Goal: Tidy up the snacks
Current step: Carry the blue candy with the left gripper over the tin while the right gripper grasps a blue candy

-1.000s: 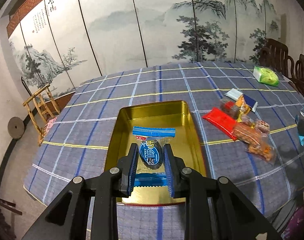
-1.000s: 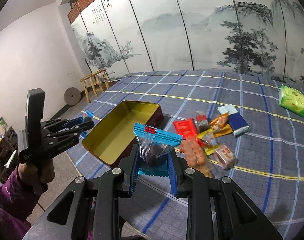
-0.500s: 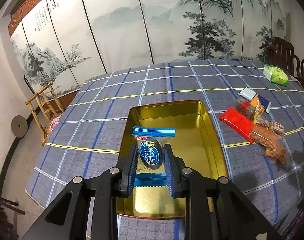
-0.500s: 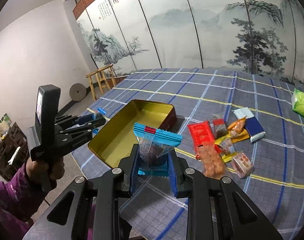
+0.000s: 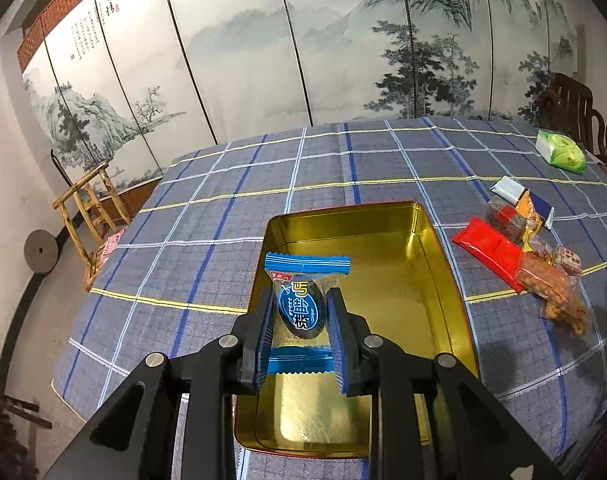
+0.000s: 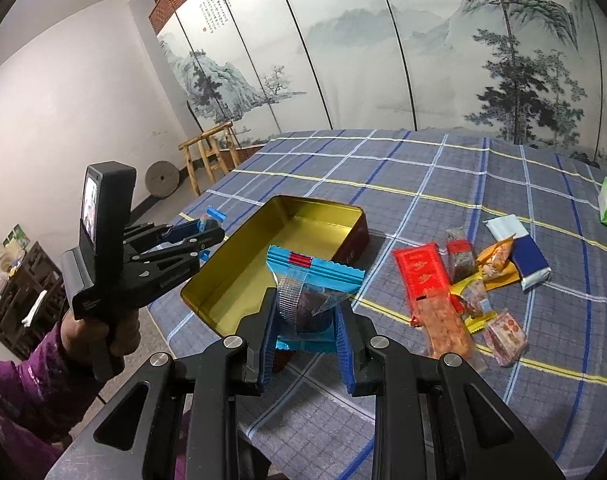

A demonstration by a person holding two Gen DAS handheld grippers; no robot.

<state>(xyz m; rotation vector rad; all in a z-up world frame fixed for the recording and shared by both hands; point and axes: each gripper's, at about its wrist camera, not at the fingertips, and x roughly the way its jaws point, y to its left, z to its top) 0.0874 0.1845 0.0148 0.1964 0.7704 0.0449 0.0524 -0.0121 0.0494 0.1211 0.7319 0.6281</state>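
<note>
A gold tin box stands open and empty on the plaid tablecloth; it also shows in the right wrist view. My left gripper is shut on a blue wrapped snack and holds it above the near half of the tin. My right gripper is shut on another blue wrapped snack, held above the table edge to the right of the tin. The left gripper shows at the left in the right wrist view.
A pile of loose snacks lies right of the tin, with a red packet, an orange one and a blue-white one. A green packet lies far right. Wooden chairs stand beyond it, a wooden stool at the left.
My left gripper with its snack has shifted left and nearer, so the tin sits more to the right in its view. My right gripper has swung a little left, still holding its snack.
</note>
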